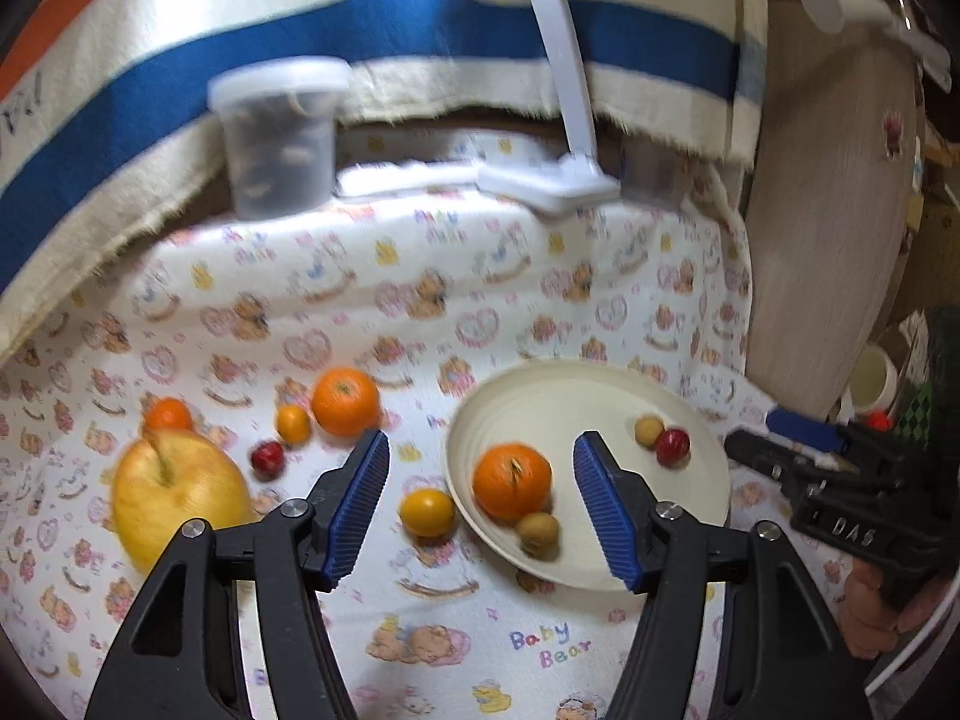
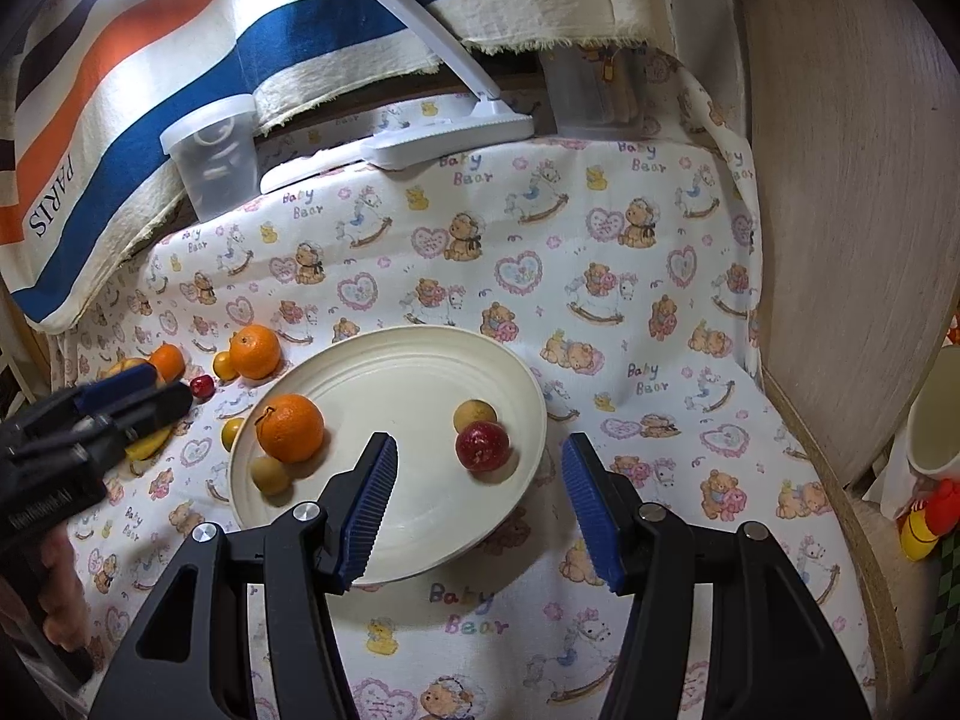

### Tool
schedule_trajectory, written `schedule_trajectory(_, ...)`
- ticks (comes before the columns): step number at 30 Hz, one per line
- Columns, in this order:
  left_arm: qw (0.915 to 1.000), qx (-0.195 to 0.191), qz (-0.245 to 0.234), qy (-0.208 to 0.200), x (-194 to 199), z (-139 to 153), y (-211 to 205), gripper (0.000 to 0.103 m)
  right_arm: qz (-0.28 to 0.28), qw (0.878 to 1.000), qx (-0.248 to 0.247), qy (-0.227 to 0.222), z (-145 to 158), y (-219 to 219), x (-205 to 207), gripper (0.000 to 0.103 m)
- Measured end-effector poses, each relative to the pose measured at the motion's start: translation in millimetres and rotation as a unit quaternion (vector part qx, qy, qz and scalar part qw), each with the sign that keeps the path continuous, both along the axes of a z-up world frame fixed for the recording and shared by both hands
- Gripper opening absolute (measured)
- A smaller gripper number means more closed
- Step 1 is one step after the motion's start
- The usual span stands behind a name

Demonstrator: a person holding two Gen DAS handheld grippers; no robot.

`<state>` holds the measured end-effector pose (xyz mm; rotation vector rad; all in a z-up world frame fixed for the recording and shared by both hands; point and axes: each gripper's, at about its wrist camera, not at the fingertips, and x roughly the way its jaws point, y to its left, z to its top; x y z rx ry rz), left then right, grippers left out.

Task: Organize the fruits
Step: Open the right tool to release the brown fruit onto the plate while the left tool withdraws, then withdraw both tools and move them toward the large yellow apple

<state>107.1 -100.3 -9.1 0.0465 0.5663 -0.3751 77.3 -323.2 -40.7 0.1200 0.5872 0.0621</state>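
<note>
Just left of the plate (image 1: 690,546), near the left tool (image 1: 480,501): small yellow fruit (image 1: 427,512) on the counter. Both tools open, empty; right tool (image 2: 480,507) farther, over the plate.

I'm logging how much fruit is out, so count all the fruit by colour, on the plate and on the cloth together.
Oranges: 3
Small yellow-orange fruits: 2
Small red fruits: 2
Small tan fruits: 2
Large yellow apple: 1
Total: 10
</note>
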Motion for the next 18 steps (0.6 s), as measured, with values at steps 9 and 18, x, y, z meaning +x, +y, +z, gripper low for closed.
schedule_trajectory(9, 0.9983, 0.003, 0.009, -0.057, -26.3, 39.5, 34.5, 0.077, -0.001, 0.999, -0.017, -0.049, 27.4, 17.5, -21.1, 0.059)
schedule_trajectory(18, 0.9915, -0.023, 0.051, -0.118, -52.5, 68.9, 80.2, 0.099, 0.011, 0.997, -0.019, -0.071, 55.9, 43.9, -32.2, 0.059)
